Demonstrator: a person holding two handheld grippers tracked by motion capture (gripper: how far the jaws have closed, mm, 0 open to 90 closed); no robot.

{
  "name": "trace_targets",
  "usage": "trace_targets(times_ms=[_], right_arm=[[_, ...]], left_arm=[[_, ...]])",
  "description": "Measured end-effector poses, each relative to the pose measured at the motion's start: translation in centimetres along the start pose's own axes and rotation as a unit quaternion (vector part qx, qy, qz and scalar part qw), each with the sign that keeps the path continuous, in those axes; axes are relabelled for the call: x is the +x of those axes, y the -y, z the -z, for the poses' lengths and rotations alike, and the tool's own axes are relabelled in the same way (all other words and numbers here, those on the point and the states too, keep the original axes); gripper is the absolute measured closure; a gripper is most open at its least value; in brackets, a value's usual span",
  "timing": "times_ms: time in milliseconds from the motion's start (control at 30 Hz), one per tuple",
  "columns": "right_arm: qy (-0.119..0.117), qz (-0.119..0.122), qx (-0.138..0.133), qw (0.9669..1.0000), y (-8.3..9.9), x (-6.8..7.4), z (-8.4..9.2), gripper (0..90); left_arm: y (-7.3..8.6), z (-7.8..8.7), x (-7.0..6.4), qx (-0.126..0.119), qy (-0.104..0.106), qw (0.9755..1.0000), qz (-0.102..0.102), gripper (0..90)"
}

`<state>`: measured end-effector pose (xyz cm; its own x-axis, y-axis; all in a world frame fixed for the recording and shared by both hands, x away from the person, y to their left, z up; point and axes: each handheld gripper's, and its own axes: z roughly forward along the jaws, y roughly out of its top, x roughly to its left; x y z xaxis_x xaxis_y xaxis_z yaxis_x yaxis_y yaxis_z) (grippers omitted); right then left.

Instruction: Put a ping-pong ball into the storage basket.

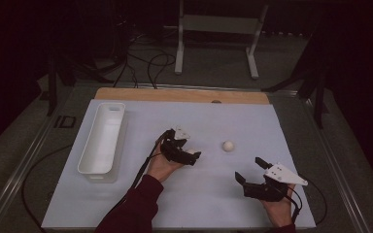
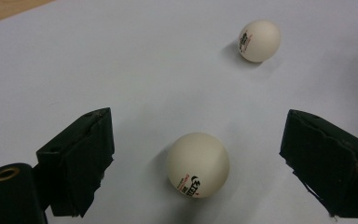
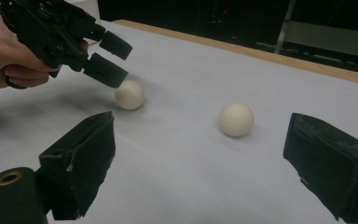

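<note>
Near ball (image 2: 197,164) lies on the white sheet (image 1: 184,204) between the jaws of the left gripper (image 1: 193,156), untouched; jaws wide. Second ball (image 1: 228,145) sits at its 2 o'clock, apart. Right gripper (image 1: 250,169) at 5 o'clock, jaws wide, empty. Tray (image 1: 102,138) at 9 o'clock.

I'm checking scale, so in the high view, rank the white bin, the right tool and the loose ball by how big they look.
1. White bin, clearly the largest.
2. Right tool.
3. Loose ball, the smallest.
</note>
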<state>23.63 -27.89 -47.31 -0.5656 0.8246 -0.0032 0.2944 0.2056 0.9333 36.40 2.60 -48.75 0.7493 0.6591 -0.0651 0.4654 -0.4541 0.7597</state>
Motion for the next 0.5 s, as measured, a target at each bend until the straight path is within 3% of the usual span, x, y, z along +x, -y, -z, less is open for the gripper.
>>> trace_targets(times_ms=[500], right_arm=[[0.002,0.005,-0.002,1.0000,-0.25,-0.23,-0.05,8.3]], left_arm=[[-0.15,-0.40,0.06,0.021,0.004,0.9998,-0.006,15.0]])
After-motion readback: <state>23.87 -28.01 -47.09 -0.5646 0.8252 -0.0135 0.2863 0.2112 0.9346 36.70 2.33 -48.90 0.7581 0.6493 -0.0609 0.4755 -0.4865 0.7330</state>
